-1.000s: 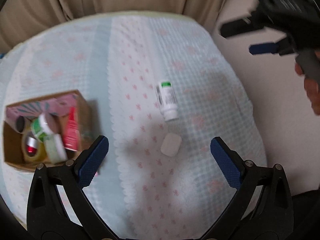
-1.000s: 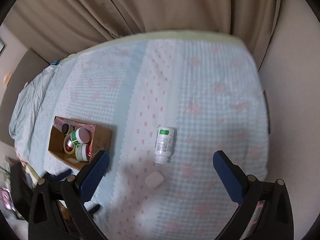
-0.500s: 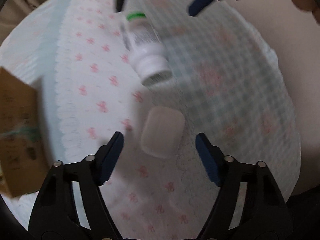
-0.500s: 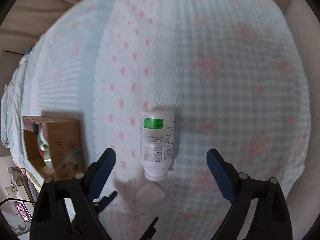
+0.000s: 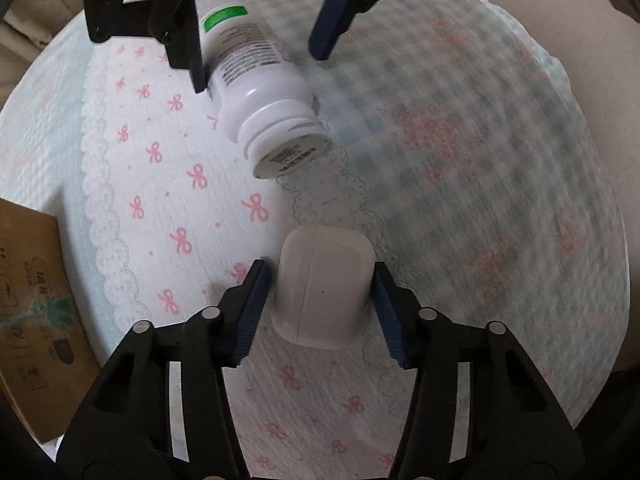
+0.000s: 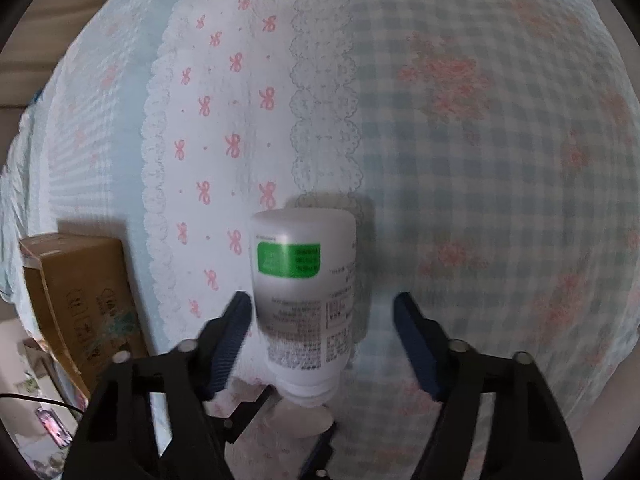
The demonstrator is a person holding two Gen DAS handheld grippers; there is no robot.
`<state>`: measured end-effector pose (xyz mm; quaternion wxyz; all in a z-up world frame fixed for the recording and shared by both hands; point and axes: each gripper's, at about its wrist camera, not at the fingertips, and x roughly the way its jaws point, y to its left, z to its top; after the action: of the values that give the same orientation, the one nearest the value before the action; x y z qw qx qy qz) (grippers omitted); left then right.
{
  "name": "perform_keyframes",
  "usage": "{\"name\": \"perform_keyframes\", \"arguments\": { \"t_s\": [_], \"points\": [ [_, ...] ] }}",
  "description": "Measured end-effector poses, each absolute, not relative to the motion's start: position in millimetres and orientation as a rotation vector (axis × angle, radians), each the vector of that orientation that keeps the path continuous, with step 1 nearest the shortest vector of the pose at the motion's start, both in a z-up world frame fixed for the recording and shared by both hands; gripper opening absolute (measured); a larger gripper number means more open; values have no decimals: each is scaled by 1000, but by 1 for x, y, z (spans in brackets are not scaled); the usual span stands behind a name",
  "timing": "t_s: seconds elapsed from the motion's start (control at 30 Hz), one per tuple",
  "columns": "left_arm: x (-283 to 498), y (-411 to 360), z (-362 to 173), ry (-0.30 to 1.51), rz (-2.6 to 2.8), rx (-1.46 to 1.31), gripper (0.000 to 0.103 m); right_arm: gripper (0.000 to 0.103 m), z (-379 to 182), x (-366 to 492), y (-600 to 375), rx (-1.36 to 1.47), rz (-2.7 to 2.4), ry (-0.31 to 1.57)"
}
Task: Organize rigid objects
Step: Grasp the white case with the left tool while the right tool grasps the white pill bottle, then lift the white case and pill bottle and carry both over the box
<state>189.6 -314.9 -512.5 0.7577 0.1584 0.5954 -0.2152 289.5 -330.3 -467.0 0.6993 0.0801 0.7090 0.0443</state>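
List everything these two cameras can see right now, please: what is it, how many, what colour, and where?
Small case: one, white, lying on the bedcover between the left tongs' pads.
Pill bottle: one, white with a green label, lying on its side between the right tongs' pads.
Cardboard box: one, brown, at the left on the bedcover.
Bedcover: one, pale blue check with pink bows, under everything.
Curtain: beige, far edge.
Left tongs: black with blue pads, around the case.
Right tongs: black with blue pads, open around the bottle.
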Motion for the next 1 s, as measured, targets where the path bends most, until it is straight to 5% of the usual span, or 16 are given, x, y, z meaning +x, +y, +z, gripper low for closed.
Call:
{"name": "perform_keyframes", "arguments": {
  "t_s": [0.13,0.53,1.0],
  "points": [
    [191,-318,-512,1296,-470,342,44,47,-472,299,-319,165,142,1602],
    [189,-304,-499,1283,-455,317,43,46,-462,302,-313,156,163,1581],
    [179,-249,-425,1205,-374,204,43,46,-368,277,-320,211,181,1408]
  ]
}}
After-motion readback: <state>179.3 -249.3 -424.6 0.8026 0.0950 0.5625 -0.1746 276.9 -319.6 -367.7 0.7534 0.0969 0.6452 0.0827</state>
